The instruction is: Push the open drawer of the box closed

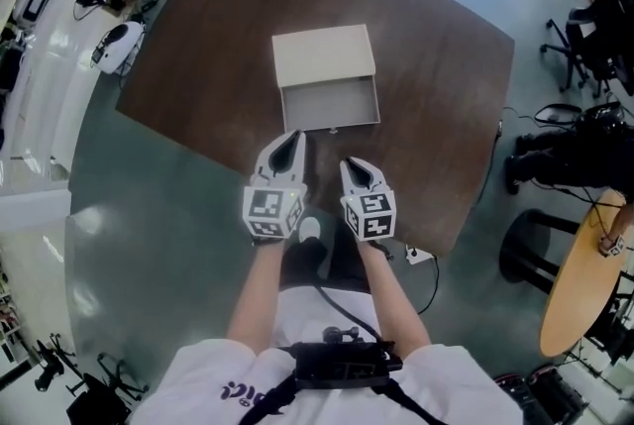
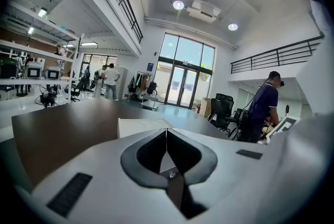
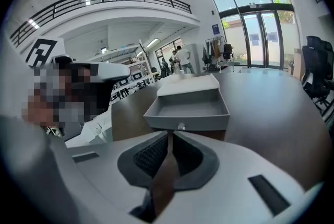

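While the person stands at the edge of the brown table (image 1: 198, 66), the pale box (image 1: 323, 56) sits out near the middle of it. Its drawer (image 1: 330, 106) is pulled far out toward the person, and I see nothing inside it. A tiny knob (image 3: 181, 126) sticks out of the drawer's front.

Both tools are held side by side in front of the drawer. The left gripper (image 1: 293, 140) has its jaws pressed together with nothing in them, and its tip is just beside the drawer's front corner. The right gripper (image 1: 350, 166) also has its jaws tight together and holds nothing. It is a little apart from the drawer.

I think the push has not started yet. This looks like the getting-close step. Next, a closed tip needs to go against the drawer's front, near the knob, and push straight away from the person. If the push goes crooked, the drawer may jam, or the box may slide along the table and not close.
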The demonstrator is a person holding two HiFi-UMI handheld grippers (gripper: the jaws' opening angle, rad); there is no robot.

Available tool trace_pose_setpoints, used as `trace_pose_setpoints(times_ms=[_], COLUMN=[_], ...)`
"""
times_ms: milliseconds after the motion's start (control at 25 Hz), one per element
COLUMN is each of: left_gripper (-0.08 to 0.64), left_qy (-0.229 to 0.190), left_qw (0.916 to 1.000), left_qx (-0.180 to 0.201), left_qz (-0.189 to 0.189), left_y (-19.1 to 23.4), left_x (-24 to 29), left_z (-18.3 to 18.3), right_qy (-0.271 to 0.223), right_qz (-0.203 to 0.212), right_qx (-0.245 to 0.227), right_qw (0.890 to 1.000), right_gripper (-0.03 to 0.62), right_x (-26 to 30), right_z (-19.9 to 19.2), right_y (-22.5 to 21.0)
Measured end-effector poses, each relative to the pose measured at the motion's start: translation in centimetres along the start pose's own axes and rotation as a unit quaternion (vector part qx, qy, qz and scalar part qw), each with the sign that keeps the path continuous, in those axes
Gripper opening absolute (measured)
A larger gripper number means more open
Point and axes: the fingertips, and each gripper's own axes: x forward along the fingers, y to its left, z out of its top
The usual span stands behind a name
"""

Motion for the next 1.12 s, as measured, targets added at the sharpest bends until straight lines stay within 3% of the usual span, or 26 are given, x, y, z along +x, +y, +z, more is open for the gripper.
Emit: trace_pose_setpoints(times_ms=[40, 400, 1000, 1120], left_gripper=[0.009, 0.009, 0.009, 0.009], left_qy=[0.004, 0.026, 0.032, 0.035], left_qw=[1.0000, 0.9995, 0.9984, 0.9981], left_qx=[-0.004, -0.008, -0.017, -0.022], left_qz=[0.002, 0.017, 0.043, 0.046], left_y=[0.0, 1.0, 2.6, 2.7], left_x=[0.2, 0.6, 1.2, 1.3], left_z=[-0.4, -2.9, -4.1, -4.4], right_qy=[0.007, 0.048, 0.060, 0.059], right_qz=[0.001, -0.016, -0.028, -0.044], right_qx=[0.001, 0.007, 0.021, 0.026], right_qw=[1.000, 0.999, 0.998, 0.997], right_gripper=[0.009, 0.233, 0.229, 0.151], right_x=[0.4, 4.5, 9.8, 10.5], right_z=[-0.4, -2.1, -1.7, -1.4], right_y=[-0.2, -1.7, -1.5, -2.2])
